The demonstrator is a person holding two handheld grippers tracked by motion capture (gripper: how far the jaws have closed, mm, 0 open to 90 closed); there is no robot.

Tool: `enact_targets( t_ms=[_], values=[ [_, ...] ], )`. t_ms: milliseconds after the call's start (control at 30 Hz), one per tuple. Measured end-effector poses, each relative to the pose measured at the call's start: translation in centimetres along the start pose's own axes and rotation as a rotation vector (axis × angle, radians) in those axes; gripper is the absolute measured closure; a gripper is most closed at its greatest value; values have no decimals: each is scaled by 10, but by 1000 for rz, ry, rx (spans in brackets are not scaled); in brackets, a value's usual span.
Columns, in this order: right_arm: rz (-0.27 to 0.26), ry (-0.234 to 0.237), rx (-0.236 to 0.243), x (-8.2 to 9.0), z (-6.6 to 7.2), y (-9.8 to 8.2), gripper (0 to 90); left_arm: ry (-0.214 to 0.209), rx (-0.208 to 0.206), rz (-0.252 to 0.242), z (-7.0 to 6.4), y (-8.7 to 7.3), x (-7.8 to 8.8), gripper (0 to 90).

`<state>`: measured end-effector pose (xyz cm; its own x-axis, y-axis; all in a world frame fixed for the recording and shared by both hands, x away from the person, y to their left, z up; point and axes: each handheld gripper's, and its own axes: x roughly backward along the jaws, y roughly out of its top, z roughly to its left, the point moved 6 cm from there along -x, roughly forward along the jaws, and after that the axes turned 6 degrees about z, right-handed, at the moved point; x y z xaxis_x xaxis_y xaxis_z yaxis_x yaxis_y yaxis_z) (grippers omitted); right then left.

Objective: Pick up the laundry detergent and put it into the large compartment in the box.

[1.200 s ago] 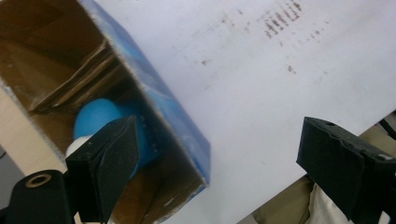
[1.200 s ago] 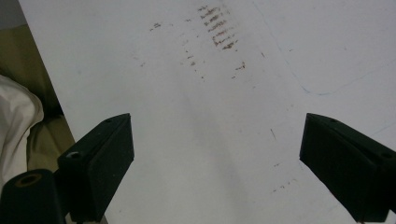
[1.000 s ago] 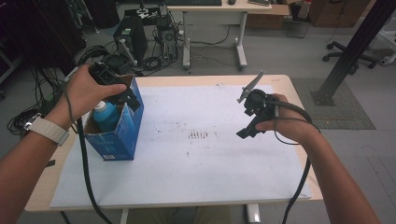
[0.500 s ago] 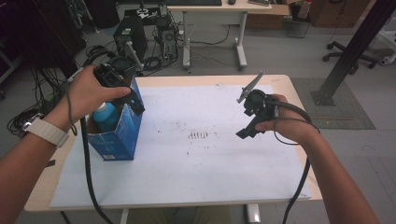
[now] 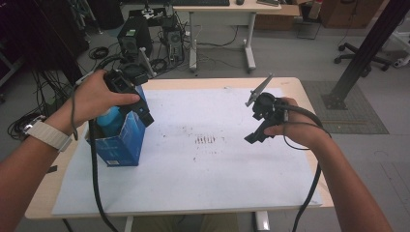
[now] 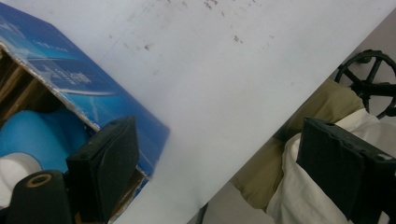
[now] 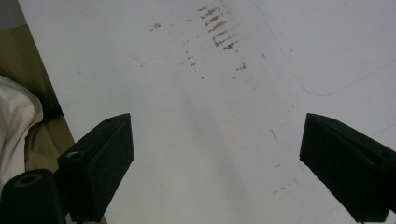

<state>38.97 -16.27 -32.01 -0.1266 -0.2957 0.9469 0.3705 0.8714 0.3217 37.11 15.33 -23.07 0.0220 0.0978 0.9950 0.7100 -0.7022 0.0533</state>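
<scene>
- Box [image 5: 121,140] of blue card stands upright near the left edge of your worktop [image 5: 203,193], on the white sheet [image 5: 217,169] that covers most of it, with its top open.
- Inside the box sits a blue bottle [image 5: 110,121] with a white cap; in the left gripper view the bottle [image 6: 37,135] shows through the open top, with the cap at the lower left.
- Your left hand-held gripper [image 5: 140,108] hangs over the right-hand rim of the box, tilted down and toward the sheet.
- Its jaws stand wide apart and hold nothing. In the left gripper view one jaw lies over the box's open corner, just beside the bottle, while the other is out past the worktop's edge, over your clothing.
- Whether that near jaw touches the box rim, I cannot tell.
- Your right hand-held gripper [image 5: 258,128] is well apart from the box, above the right half of the sheet, pointing down toward its middle.
- Its jaws are also wide apart with nothing between them; the right gripper view shows bare sheet under them, and a patch of brown marks [image 7: 219,32] farther on.
- Those marks [image 5: 205,140] lie between your two hand-held grippers.
</scene>
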Motion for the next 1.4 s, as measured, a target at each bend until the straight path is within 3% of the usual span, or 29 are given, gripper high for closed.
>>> enact_targets(
  t_ms=[433,767,1400],
  values=[
    [-1,-1,3,0,1,1,101,-25,-31,19,-12,1,-3,135],
    [-6,-1,0,1,1,0,101,-51,-78,39,-30,5,-9,131],
    [-15,4,-4,-1,0,-5,101,-41,-136,15,-47,15,-20,132]
  ],
)
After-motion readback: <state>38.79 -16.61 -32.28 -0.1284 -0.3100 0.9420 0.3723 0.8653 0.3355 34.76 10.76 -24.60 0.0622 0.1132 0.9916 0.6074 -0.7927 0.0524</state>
